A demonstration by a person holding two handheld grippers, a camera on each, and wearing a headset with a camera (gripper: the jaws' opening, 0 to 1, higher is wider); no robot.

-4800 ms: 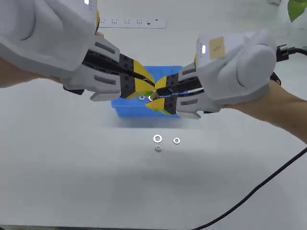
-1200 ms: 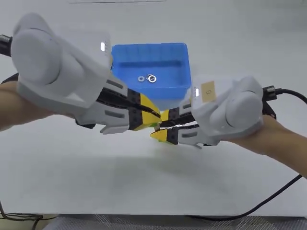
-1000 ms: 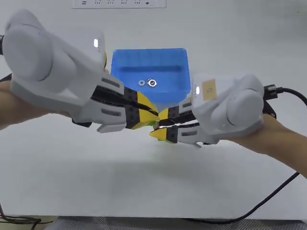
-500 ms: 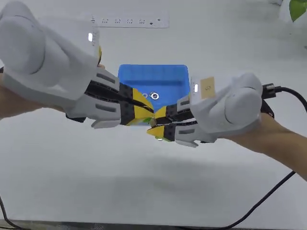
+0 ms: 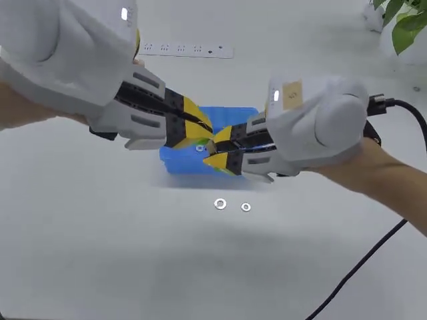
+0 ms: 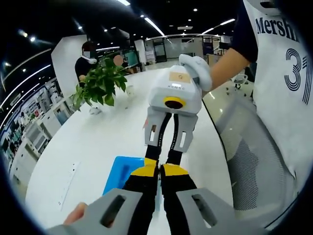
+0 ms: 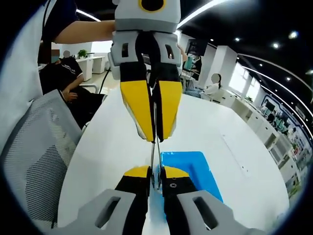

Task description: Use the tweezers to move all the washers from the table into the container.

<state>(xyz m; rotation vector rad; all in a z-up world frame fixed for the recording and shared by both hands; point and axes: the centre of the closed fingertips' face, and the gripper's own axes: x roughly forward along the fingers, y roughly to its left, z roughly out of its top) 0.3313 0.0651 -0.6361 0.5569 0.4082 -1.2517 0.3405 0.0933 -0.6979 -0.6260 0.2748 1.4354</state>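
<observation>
A white surface (image 5: 100, 253) carries a blue container (image 5: 175, 161). Over its near side the left gripper (image 6: 159, 169) and right gripper (image 7: 155, 172) meet, fingers (image 7: 138, 172) narrow, both pinching the tweezers (image 7: 154, 159). Two washers (image 5: 220, 204) lie on the surface just before the container.

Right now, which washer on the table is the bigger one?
The left washer. Its ring looks wider than the right washer lying close beside it on the table.
</observation>
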